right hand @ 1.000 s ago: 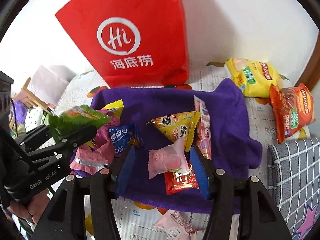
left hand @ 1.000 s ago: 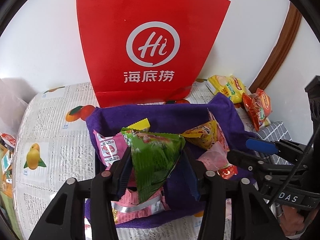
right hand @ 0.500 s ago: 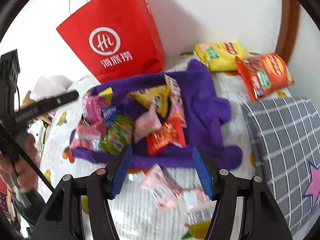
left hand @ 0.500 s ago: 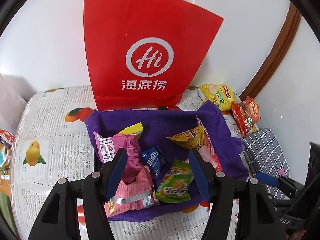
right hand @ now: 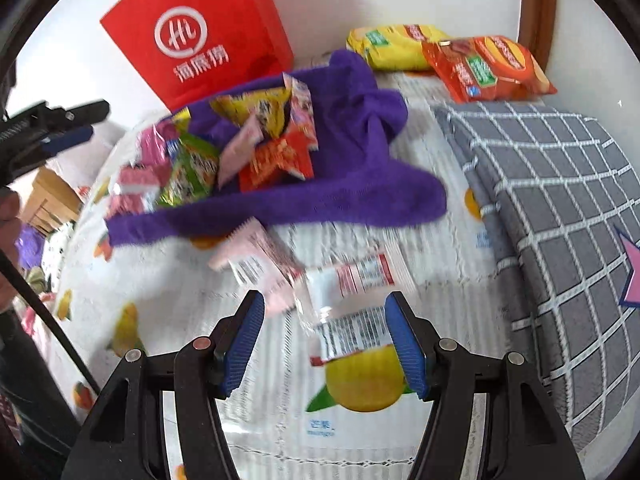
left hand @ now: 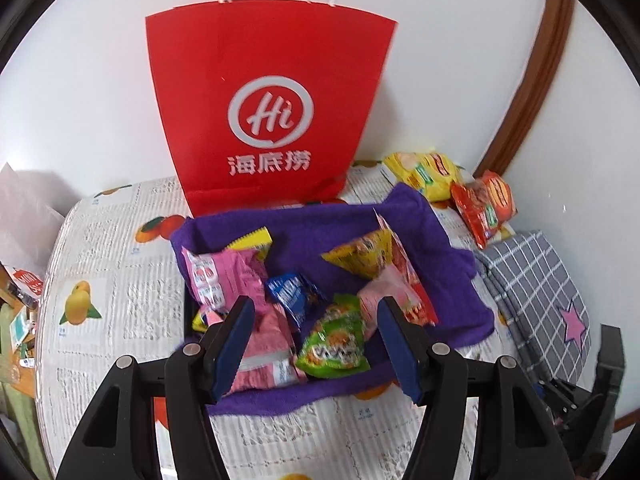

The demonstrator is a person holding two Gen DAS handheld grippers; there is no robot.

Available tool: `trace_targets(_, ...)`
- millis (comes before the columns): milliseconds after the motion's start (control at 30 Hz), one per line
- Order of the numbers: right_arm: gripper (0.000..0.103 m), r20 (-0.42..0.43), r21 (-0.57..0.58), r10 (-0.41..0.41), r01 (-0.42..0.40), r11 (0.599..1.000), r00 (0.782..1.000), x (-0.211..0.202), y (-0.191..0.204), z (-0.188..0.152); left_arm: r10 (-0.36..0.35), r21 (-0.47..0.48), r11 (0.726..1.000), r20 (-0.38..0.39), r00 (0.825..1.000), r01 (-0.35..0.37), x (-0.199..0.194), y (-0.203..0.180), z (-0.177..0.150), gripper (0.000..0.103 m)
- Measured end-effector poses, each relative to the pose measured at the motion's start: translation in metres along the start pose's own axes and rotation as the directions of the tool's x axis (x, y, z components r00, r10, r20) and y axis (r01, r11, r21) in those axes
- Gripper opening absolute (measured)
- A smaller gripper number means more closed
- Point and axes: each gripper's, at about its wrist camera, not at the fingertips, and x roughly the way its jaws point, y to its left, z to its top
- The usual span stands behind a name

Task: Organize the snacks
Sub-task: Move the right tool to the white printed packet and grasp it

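A purple towel [left hand: 436, 248] lies on the fruit-print tablecloth with several snack packets on it, among them pink [left hand: 224, 276], blue [left hand: 294, 294], yellow [left hand: 360, 256] and a green packet [left hand: 334, 344]. My left gripper [left hand: 315, 312] hangs open above the towel's near edge, and the green packet lies loose below it. Over the tablecloth in front of the towel [right hand: 360, 184], my right gripper [right hand: 324, 312] is open. A white packet with a barcode [right hand: 348, 316] lies under it, close to the right finger, and a pink packet [right hand: 260, 264] lies just beyond on the left.
A red paper bag [left hand: 268, 112] stands against the wall behind the towel. Yellow [right hand: 396, 46] and orange [right hand: 488, 68] chip bags lie at the back right. A grey checked cushion [right hand: 560, 208] fills the right side. The left gripper [right hand: 60, 128] juts in at the left.
The left gripper opened and dropped the green packet onto the towel, then drew back and up. The right gripper swung from over the towel down to the packets on the tablecloth.
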Motion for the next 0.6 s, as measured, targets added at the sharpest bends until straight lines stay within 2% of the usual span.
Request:
trace_targets(200,0.063,0.001,-0.034,-0.110,0.110,0.993,0.994,0.022,-0.003,-0.008,-0.014,0.053,0.998,-0.050,0.999,0.017,0.009,-0.017,-0.034,0.061)
trace_targets(233,0.066,0.011,-0.034,-0.125,0.125,0.992,0.992,0.023,-0.005,-0.009,-0.013,0.062,0.998,-0.057,0.998,0.017,0.012,-0.020,-0.039,0.061)
trace_targets(267,0.074,0.020,-0.034,-0.131,0.131,0.991,0.991,0.024,-0.006,-0.009,-0.015,0.069,0.997,-0.063,0.998,0.019,0.014,-0.023,-0.042,0.061)
trace_targets(333,0.080,0.010,-0.036,-0.132,0.132,0.991,0.991,0.030,-0.009,-0.009,-0.024,0.077,0.997,-0.076,0.997,0.030,0.019,-0.029,-0.049,0.061)
trace_targets(433,0.083,0.031,-0.061,-0.123,0.124,0.990,0.992,0.032,-0.008,-0.010,-0.035,0.083,0.996,-0.089,0.995,0.043,0.024,-0.038,-0.054,0.061)
trace_targets(533,0.094,0.030,-0.144,-0.111,0.114,0.983,0.993,0.038,-0.001,-0.013,-0.046,0.096,0.994,-0.096,0.994,0.055,0.027,-0.047,-0.058,0.062)
trace_targets(600,0.093,0.058,-0.175,-0.125,0.133,0.975,0.991,0.040,0.004,-0.016,-0.052,0.101,0.993,-0.102,0.993,0.062,0.030,-0.054,-0.060,0.062)
